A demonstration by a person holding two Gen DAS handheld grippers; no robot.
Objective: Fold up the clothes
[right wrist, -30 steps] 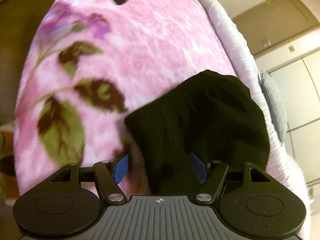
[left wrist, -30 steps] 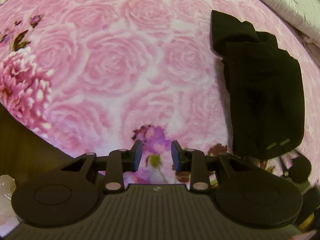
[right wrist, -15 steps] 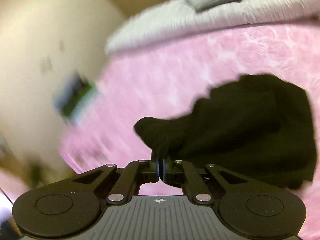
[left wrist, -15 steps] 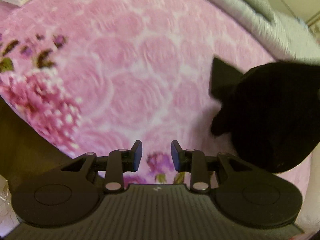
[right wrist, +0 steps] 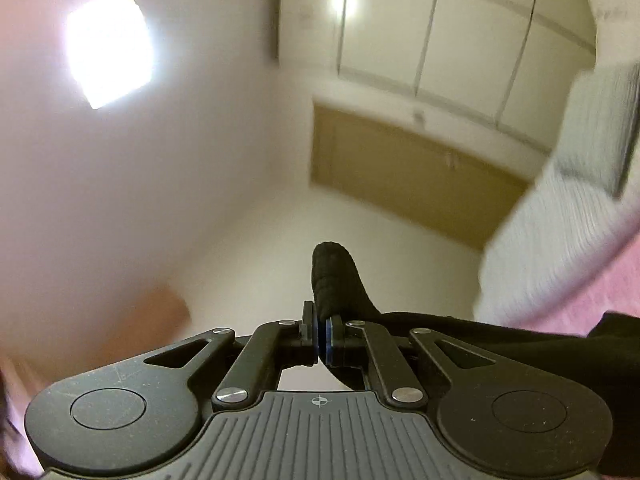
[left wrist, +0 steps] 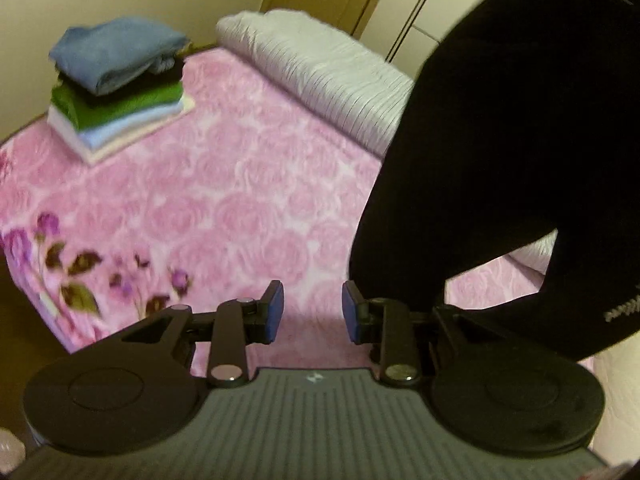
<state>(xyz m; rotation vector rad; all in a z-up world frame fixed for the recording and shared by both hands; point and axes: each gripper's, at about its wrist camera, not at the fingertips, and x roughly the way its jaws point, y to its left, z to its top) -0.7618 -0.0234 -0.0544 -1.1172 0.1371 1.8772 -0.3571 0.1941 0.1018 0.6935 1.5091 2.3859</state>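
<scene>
A black garment (left wrist: 500,168) hangs in the air at the right of the left wrist view, above the pink rose-patterned blanket (left wrist: 224,208). My right gripper (right wrist: 322,334) is shut on a bunched edge of this black garment (right wrist: 334,276) and is tilted up toward the wall and ceiling. The rest of the cloth trails off to the right below it. My left gripper (left wrist: 312,312) is open and empty, a little left of the hanging cloth and above the blanket.
A stack of folded clothes (left wrist: 116,84), blue on top with green and pale layers, sits at the blanket's far left corner. A rolled grey-white quilt (left wrist: 320,76) lies along the far side. A wooden door (right wrist: 404,172) and cupboards stand behind.
My right gripper closed on the black garment and lifted it off the blanket, swinging up toward the ceiling. My left gripper stayed open and tilted up, bringing the clothes stack into view.
</scene>
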